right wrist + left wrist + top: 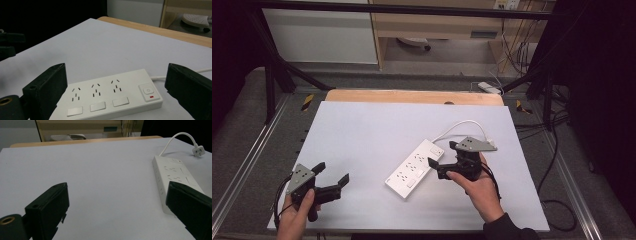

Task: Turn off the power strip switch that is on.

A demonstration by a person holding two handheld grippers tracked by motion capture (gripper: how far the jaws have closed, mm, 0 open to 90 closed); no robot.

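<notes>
— White plastic is what we see first: a long white plastic power strip (415, 168) lying flat on the pale grey sheet (372, 135) that covers the wooden table (412, 96), a little right of the middle and set on a slant. Where do we put the grippers?

— We see the black right gripper (443, 157) in the person's right hand (479, 186) just beside the strip's far end, jaws spread wide with nothing between them. In the right gripper view the strip (110, 96) lies between and beyond the two jaws, and we cannot tell whether either jaw touches it.

— And the other one?

— We find the black left gripper (332, 175) in the left hand (298, 212) near the front left corner of the sheet, well apart from the strip, jaws likewise wide and empty.

— What can we not make out?

— In the left gripper view the right jaw covers the near end of the strip (172, 173). In the right gripper view the lower picture edge cuts off the strip's front side, and the left jaw hides its end. We read three socket groups, three rocker switches below them and a round power button (148, 90) with a small red mark, but no lettering. The thin white cable (459, 125) curves away toward the far right, and in the high view the grey plate on the gripper hides its end; the white plug (198, 151) shows in the left gripper view
</notes>
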